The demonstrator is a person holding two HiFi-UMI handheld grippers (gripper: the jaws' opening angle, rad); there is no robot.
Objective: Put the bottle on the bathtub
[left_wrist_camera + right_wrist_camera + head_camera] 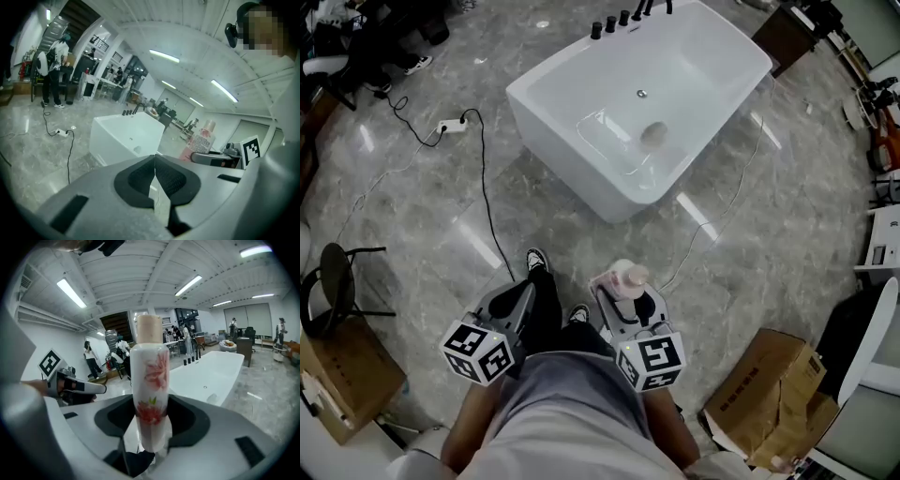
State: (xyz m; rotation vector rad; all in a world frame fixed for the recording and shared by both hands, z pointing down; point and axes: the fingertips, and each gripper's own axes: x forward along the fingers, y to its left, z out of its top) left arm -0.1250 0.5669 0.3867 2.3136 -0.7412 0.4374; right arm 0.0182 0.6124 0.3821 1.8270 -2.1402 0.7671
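My right gripper [151, 420] is shut on a white bottle [150, 390] with red flowers and a pale pink cap, held upright between the pads. In the head view the bottle [628, 278] stands in the right gripper [630, 302] just ahead of my body. The left gripper [155, 180] is shut with nothing between its pads, which touch; it shows in the head view [514, 307] at the left. The white bathtub [642, 98] stands on the floor some way ahead, with dark taps [619, 19] on its far rim. From the left gripper view, the bottle [200, 139] is off to the right.
A black cable [483, 178] and a power strip [452, 125] lie on the grey stone floor left of the tub. A thin wire [712, 225] runs along its right. Cardboard boxes [773, 394] sit near right, a stool [333, 281] and box at left. People stand in the far background.
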